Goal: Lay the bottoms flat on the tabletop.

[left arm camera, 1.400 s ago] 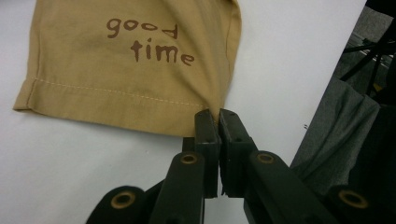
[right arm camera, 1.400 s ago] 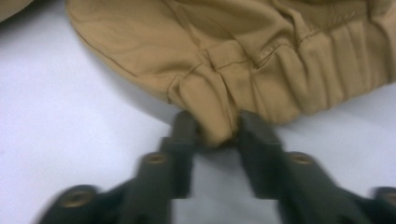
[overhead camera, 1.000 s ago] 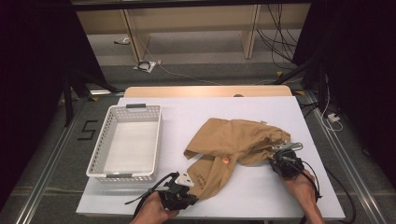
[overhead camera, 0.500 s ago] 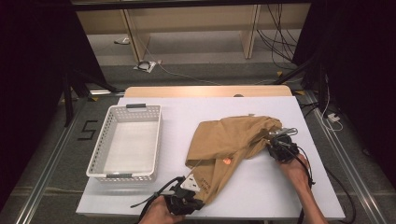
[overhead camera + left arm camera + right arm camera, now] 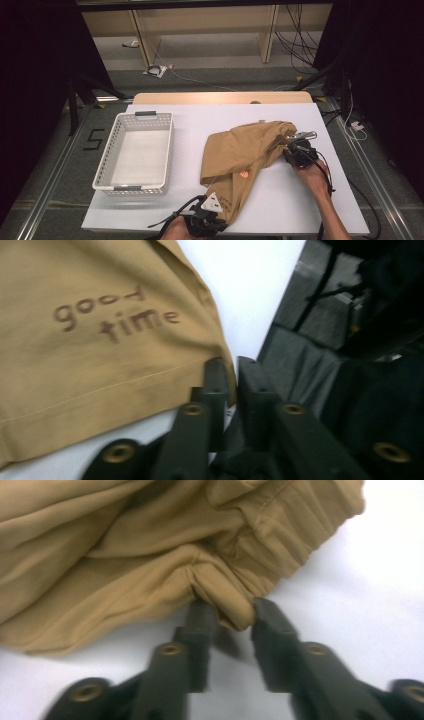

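Note:
A tan garment (image 5: 245, 150) lies in loose folds right of the table's middle, printed "good time" (image 5: 115, 320) near its hem. My left gripper (image 5: 214, 206) is at the front edge, at the garment's near corner. In the left gripper view its jaws (image 5: 232, 375) have just been opening and stand a narrow gap apart, with the hem corner between them. My right gripper (image 5: 292, 150) is at the garment's far right end. Its jaws (image 5: 235, 615) have also just been opening. They stand apart on either side of a small fold by the ribbed waistband (image 5: 295, 525).
A white slotted basket (image 5: 135, 187) stands empty on the left half of the white table (image 5: 200, 120). Beyond the table's far edge are shelving legs and cables on the floor. Metal rails run along both sides.
The right gripper has moved toward the far side and the left gripper to the right, drawing the garment into a longer shape. Both pairs of jaws have loosened.

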`<control>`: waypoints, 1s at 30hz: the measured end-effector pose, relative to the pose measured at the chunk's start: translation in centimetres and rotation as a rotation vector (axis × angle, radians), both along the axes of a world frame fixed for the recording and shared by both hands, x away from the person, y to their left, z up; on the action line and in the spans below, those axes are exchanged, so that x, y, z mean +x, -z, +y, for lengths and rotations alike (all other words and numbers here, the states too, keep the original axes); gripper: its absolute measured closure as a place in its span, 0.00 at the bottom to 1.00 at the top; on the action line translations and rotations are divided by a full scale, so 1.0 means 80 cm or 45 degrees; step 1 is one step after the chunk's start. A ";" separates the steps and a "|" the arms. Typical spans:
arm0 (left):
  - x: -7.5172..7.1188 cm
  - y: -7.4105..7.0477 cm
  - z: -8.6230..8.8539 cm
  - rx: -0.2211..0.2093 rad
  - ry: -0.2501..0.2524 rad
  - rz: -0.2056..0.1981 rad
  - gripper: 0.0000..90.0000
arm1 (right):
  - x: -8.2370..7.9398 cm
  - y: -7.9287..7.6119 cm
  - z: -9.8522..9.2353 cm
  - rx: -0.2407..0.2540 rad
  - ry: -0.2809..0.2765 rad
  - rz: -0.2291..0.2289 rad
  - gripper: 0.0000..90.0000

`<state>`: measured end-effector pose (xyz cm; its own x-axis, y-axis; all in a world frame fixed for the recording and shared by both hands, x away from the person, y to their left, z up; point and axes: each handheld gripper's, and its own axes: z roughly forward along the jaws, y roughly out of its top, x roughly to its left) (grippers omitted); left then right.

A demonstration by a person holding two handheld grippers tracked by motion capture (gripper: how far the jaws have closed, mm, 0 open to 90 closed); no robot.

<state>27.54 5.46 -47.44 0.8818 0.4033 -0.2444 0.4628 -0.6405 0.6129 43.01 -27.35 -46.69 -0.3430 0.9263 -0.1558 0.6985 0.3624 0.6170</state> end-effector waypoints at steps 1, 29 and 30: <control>0.001 -0.003 0.003 -0.021 -0.011 0.014 0.84 | -0.003 -0.002 0.000 0.003 0.002 0.000 0.67; 0.061 -0.023 0.034 -0.015 -0.570 -0.161 0.26 | -0.083 -0.046 0.056 0.189 -0.289 -0.114 0.39; 0.063 -0.023 0.035 -0.015 -0.576 -0.165 0.26 | -0.083 -0.047 0.055 0.192 -0.289 -0.118 0.39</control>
<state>32.61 8.27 -45.58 0.6416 0.7520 -0.1510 0.6131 -0.3845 0.6901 36.33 -22.94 -42.97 -0.5350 0.8425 -0.0630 0.5478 0.4026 0.7334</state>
